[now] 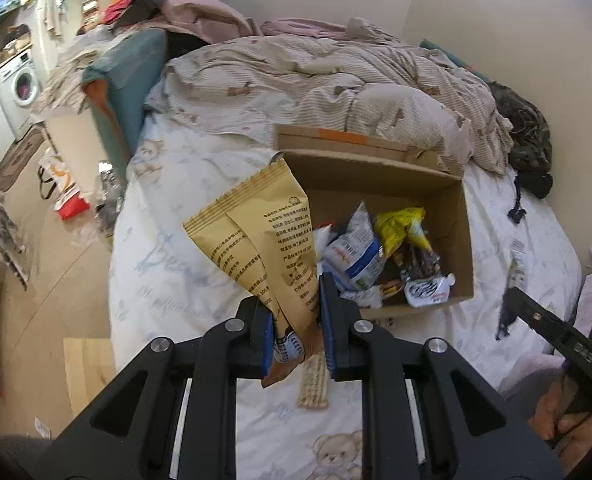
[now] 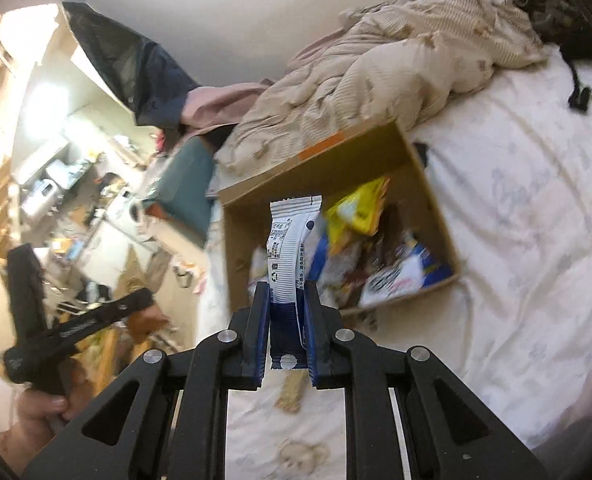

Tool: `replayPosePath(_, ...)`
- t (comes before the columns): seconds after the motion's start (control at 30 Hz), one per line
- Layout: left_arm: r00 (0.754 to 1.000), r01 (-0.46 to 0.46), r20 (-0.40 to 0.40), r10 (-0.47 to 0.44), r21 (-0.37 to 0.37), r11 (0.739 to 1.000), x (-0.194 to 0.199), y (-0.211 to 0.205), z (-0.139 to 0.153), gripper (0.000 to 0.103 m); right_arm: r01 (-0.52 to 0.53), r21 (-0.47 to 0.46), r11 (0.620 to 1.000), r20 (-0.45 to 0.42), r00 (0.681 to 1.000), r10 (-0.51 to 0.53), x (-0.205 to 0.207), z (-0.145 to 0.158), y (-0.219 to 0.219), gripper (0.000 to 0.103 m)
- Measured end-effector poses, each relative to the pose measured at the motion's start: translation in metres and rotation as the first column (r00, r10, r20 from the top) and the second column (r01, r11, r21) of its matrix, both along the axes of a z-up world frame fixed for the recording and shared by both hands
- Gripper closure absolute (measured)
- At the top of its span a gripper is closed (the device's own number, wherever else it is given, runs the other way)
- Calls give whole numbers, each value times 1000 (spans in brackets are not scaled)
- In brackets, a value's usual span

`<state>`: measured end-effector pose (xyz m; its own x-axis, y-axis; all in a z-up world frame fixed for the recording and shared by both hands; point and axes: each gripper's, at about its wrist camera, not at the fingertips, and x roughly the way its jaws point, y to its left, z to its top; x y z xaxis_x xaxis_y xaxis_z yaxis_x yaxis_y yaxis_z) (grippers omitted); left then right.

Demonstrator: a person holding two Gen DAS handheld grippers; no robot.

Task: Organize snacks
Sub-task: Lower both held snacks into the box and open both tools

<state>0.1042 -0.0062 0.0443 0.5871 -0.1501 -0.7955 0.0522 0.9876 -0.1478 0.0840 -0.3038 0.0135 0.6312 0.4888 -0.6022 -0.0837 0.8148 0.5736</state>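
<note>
1. Just short of the cardboard box (image 1: 448,216), above the bed (image 1: 183,248), a tan snack pouch (image 1: 271,248) is clamped at its lower end by the left gripper (image 1: 298,328), whose jaws are closed to the pouch's thickness.
2. At the near wall of the box, a white-and-blue wrapper (image 2: 291,256) is pinched at its bottom by the right gripper (image 2: 285,328), jaws nearly together.
3. Inside the box, a yellow bag (image 1: 400,228), a blue-and-white bag (image 1: 356,252) and other packets are already piled.
4. In front of the box, a cracker bar (image 1: 314,384) is left on the sheet.
5. A miss is judged likely if either pack is released early: both hang near the near wall, so they could land on the bed.
6. The tall pouch is held low and could swing, catch the rim, or slip free.
7. The two grippers could collide if both are moved over the box together.
</note>
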Motion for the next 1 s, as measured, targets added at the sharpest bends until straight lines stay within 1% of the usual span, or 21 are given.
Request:
replayPosePath(0.17, 999, 37, -3, -37, 17, 999, 27, -19, -9, 87, 25, -85, 996, -53, 998, -29, 35, -13, -11, 87)
replayPosePath(0.33, 997, 68, -34, -67, 26, 997, 52, -36, -26, 87, 28, -168, 985, -47, 998, -37, 61, -16, -10, 87)
replayPosePath(0.57, 993, 110, -54, -107, 49, 993, 73, -56, -44, 87, 12, -262, 965, -54, 998, -27, 89, -25, -7, 87)
replayPosePath(0.7, 991, 127, -58, -123, 68, 990, 83, -64, -53, 87, 7, -254, 967, -78, 997, -27, 97, -33, -8, 86)
replayPosePath(0.9, 988, 146, -63, -141, 73, 987, 89, -68, -65, 86, -6, -283, 959, -97, 995, -22, 100, -39, -5, 86)
replayPosePath(1.0, 987, 153, -66, -149, 57, 987, 90, -69, -68, 84, -5, -272, 962, -116, 993, -28, 102, -43, -7, 86)
